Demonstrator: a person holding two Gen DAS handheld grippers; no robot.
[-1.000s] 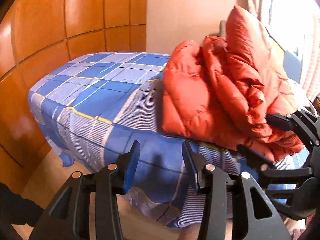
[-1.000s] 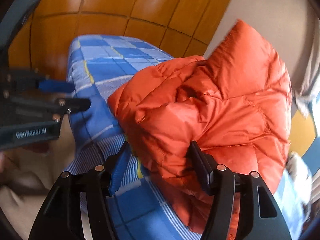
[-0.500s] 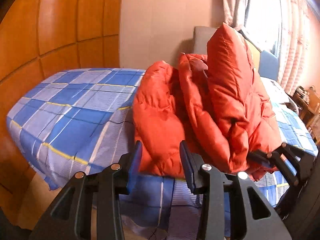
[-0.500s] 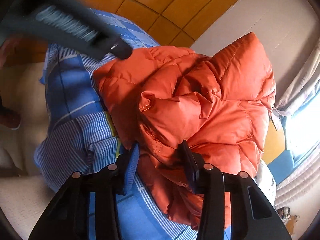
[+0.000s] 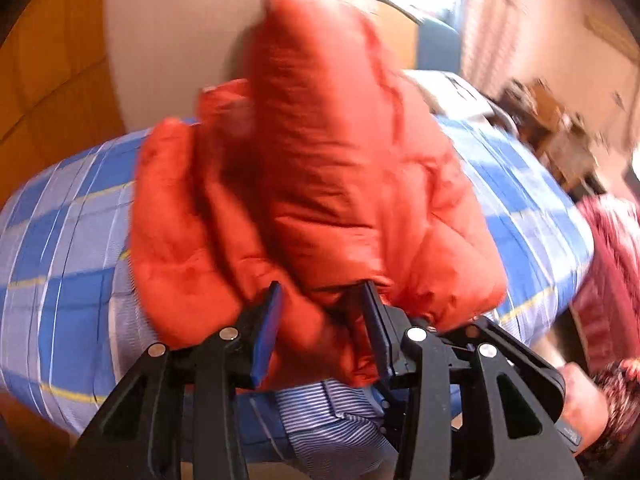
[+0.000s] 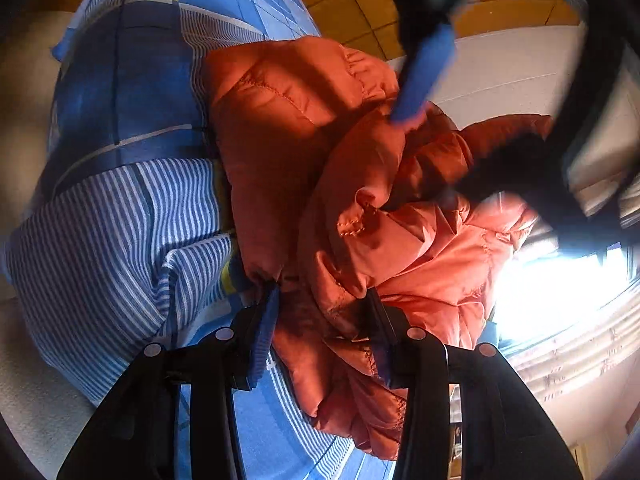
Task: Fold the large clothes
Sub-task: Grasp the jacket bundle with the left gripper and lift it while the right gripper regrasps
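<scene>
- The orange puffy jacket (image 5: 320, 184) lay in a bunched heap on the bed (image 5: 64, 240), close to the near edge of the mattress, where the blue checked sheet (image 6: 120, 216) hung down over the side.
- Your left gripper (image 5: 320, 320) was at the near side of this heap. Its two blue-padded fingers (image 5: 267, 328) stood somewhat apart, and a fold of the jacket filled the gap between them. The cloth touched both pads, but the left wrist view was blurred, so I cannot tell if the fold was really pinched or only lay between the fingers.
- Your right gripper (image 6: 322, 320) was at the low hem of the jacket, also near the edge of the bed. The fingers were partly spread and a thick roll of the orange cloth sat between them, pressing on both pads (image 6: 264, 332). If this was a firm grip, I cannot say.
- In the right wrist view, the left gripper (image 6: 424, 76) came in from the top, with one blue pad touching the upper part of the heap. It was blurred.
- The jacket stood up in a high peak at its far side, toward the wall (image 5: 168, 40).
- A wooden panelled wall (image 5: 48, 64) was behind the far corner of the bed, and a bright window (image 6: 560, 280) with curtains was on the other side.
</scene>
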